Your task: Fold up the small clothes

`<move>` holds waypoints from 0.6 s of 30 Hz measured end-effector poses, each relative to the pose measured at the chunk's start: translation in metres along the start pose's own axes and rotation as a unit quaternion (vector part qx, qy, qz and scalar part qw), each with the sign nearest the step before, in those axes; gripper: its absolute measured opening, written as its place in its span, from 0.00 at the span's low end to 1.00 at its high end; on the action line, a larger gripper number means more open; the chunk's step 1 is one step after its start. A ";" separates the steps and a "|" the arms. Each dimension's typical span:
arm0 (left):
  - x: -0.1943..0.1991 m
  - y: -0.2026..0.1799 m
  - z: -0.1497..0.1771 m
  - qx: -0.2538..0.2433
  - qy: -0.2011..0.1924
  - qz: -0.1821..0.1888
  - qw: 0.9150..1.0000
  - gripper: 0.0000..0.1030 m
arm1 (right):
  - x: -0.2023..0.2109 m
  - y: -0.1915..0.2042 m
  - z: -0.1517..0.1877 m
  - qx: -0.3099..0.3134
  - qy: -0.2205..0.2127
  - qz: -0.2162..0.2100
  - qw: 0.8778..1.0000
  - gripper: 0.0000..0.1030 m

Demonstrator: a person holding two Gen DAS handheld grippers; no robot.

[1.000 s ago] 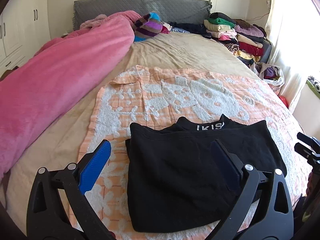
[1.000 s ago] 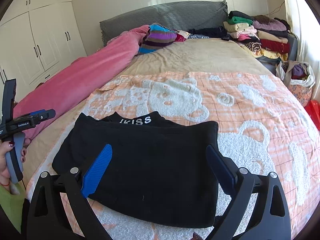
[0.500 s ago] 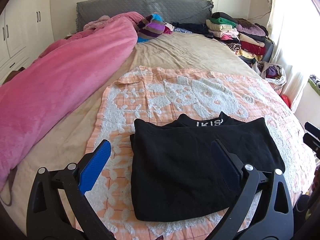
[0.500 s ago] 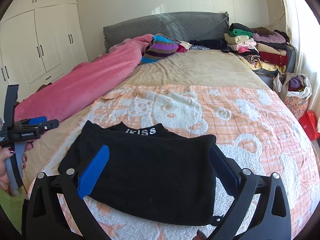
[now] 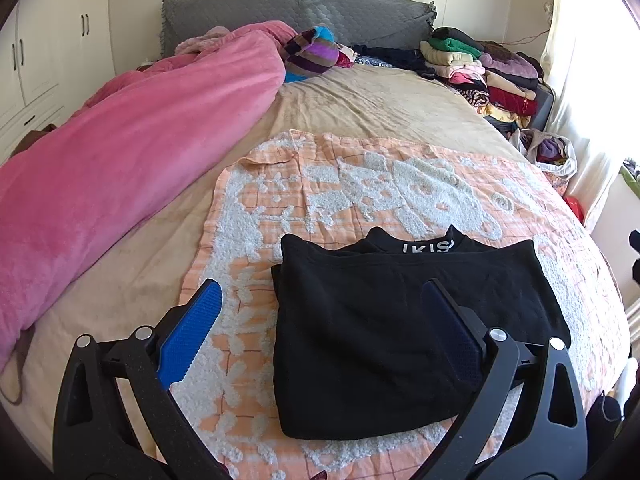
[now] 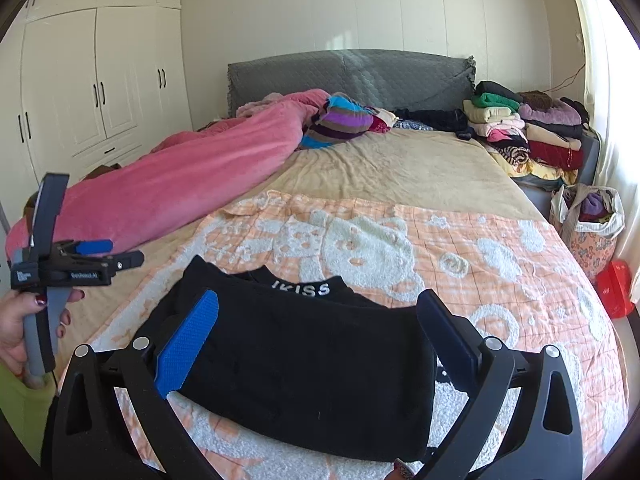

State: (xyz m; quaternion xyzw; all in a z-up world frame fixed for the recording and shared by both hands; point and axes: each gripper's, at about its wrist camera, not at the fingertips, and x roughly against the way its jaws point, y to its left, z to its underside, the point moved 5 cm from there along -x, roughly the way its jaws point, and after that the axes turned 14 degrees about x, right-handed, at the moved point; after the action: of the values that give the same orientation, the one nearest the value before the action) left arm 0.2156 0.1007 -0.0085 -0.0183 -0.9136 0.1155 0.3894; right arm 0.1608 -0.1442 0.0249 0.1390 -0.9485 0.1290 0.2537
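Observation:
A black garment [image 5: 384, 328] with a white-lettered waistband lies folded flat on the orange-and-white towel [image 5: 360, 184] on the bed. It also shows in the right wrist view [image 6: 312, 356]. My left gripper [image 5: 320, 296] is open and empty, held above the garment's left side. My right gripper [image 6: 318, 306] is open and empty, held above the garment's near edge. The left gripper also shows in the right wrist view [image 6: 112, 256], held in a hand at the bed's left side.
A pink blanket [image 5: 120, 152] runs along the left of the bed. Stacked folded clothes [image 5: 480, 72] sit at the far right by the grey headboard [image 5: 296, 8]. A striped bundle [image 5: 316, 52] lies near the pillows. A bag of clothes [image 6: 588, 224] stands right of the bed.
Both grippers have pulled back and up from the garment, so it looks smaller and farther. The garment has not moved and both grippers stay open.

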 end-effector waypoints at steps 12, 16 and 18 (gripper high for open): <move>-0.011 0.017 -0.001 0.016 0.008 -0.017 1.000 0.91 | -0.004 0.023 -0.048 0.060 -0.039 -0.009 0.997 0.96; -0.019 0.026 0.002 0.021 0.017 -0.027 0.999 0.91 | -0.021 0.039 -0.041 0.068 -0.025 -0.031 0.997 0.96; -0.023 0.031 0.002 0.026 0.016 -0.031 0.999 0.91 | -0.036 0.048 -0.030 0.065 -0.007 -0.046 0.997 0.96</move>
State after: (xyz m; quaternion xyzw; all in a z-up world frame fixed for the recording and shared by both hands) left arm 0.2287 0.1278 -0.0334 0.0186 -0.9041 0.1270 0.4077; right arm 0.1879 -0.0828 0.0234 0.1995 -0.9324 0.1778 0.2433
